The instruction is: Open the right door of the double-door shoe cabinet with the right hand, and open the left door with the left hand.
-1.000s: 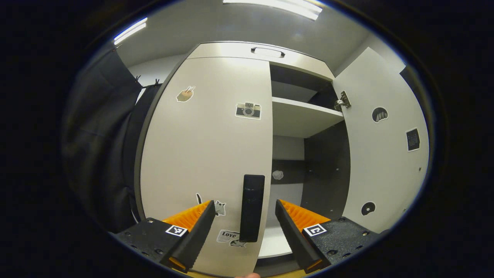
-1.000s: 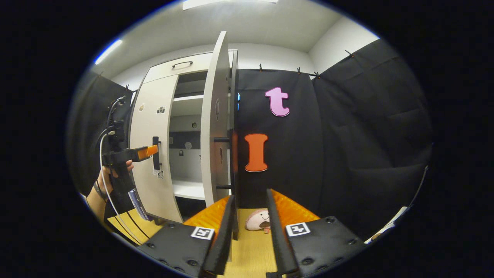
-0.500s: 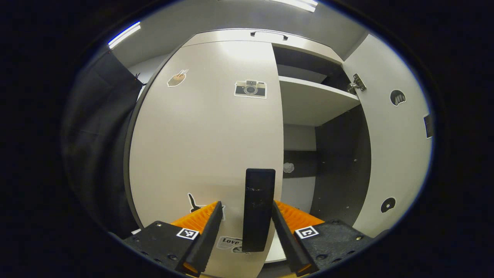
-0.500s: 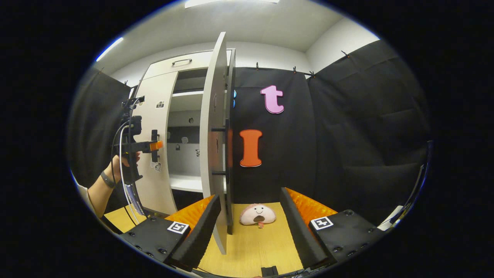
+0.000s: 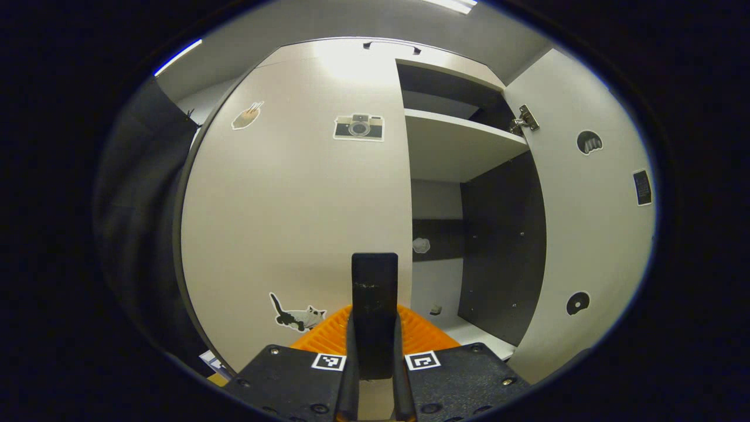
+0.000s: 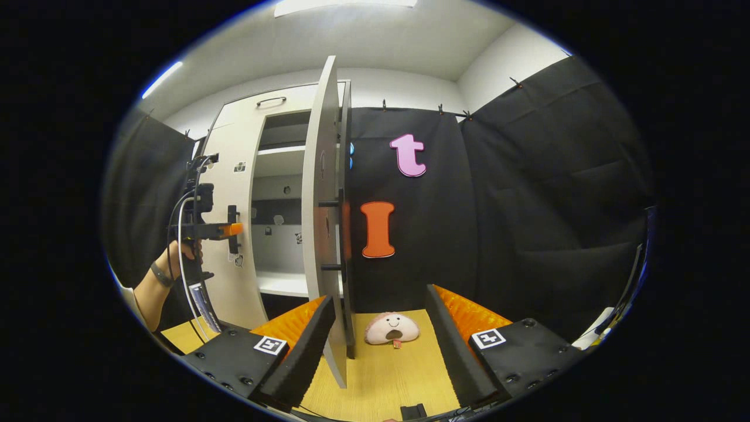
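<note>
Your left gripper (image 5: pixel 372 375) pinches the flat black bar handle (image 5: pixel 374 293) on the smooth, closed left door (image 5: pixel 293 211), while your right gripper (image 6: pixel 381 334) hangs spread beside the swung-open right door (image 6: pixel 322 234).

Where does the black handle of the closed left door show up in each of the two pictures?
Left gripper view: the left door handle stands low in the middle, gripped between the left gripper fingers.
Right gripper view: the handle is small at the left, on the closed door, with the left gripper clamped on it.
Shared landmark: the camera sticker high on that door.
</note>
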The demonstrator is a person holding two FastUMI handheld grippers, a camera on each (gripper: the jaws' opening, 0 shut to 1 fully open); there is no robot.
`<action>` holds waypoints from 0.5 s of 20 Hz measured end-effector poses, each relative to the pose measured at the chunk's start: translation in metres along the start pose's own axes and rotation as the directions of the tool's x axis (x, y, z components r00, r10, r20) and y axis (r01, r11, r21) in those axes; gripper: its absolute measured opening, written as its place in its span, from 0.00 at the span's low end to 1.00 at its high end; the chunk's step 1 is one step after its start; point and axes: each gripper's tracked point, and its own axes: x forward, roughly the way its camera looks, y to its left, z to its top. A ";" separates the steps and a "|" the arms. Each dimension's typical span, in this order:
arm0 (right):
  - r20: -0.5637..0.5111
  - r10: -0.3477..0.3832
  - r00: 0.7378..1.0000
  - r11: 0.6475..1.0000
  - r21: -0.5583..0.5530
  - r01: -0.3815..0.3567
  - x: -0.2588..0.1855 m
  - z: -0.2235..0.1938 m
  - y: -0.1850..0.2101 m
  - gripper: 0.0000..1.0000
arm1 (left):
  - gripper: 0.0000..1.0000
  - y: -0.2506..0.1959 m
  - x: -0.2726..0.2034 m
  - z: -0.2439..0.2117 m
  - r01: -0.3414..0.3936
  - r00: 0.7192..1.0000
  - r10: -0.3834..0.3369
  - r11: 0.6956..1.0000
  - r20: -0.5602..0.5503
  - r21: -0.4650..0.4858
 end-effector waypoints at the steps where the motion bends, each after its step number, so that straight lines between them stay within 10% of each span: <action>1: 0.006 -0.003 1.000 1.000 0.009 0.003 -0.001 0.001 -0.001 0.99 | 0.22 0.000 -0.002 0.000 0.015 1.000 -0.015 1.000 -0.005 0.002; 10: 0.032 -0.037 0.999 0.997 0.075 0.035 -0.011 0.012 0.004 0.94 | 0.23 0.020 -0.067 0.003 0.178 0.983 -0.181 0.979 -0.027 -0.097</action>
